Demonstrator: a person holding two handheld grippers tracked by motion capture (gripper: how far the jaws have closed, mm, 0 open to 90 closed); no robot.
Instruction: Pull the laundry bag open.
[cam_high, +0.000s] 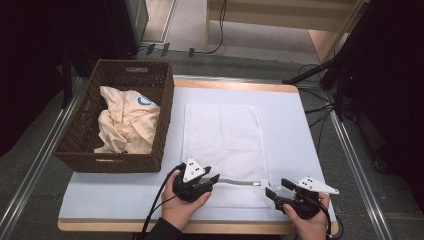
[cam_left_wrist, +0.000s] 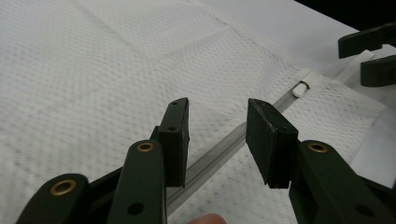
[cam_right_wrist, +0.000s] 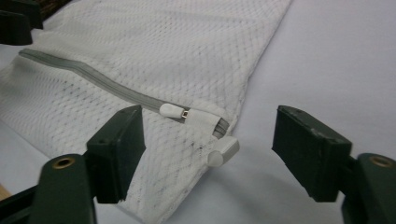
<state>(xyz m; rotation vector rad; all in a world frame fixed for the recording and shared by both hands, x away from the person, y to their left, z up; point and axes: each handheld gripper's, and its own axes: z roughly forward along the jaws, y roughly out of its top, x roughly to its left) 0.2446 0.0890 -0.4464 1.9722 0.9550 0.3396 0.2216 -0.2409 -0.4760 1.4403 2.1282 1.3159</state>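
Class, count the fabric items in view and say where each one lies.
2. A white mesh laundry bag lies flat on the table; a crumpled cream garment sits inside the wicker basket at left. More may be hidden beneath it.

Mesh bag (cam_high: 223, 145) on table (cam_high: 300, 130), basket (cam_high: 120, 112) left, cloth (cam_high: 127, 122) inside

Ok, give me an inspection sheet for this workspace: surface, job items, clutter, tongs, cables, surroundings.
Surface: white table cover, flat.
Job's things: white mesh laundry bag lying flat; grey zipper closed, its pull at the bag's right end.
Clutter: wicker basket at left, holding a crumpled cream garment.
Grippers: left tongs open over the zipper; right tongs open around the bag's corner, gripping nothing.
Cables: black cable trailing from the left tongs.
Surroundings: grey floor, dark stands.
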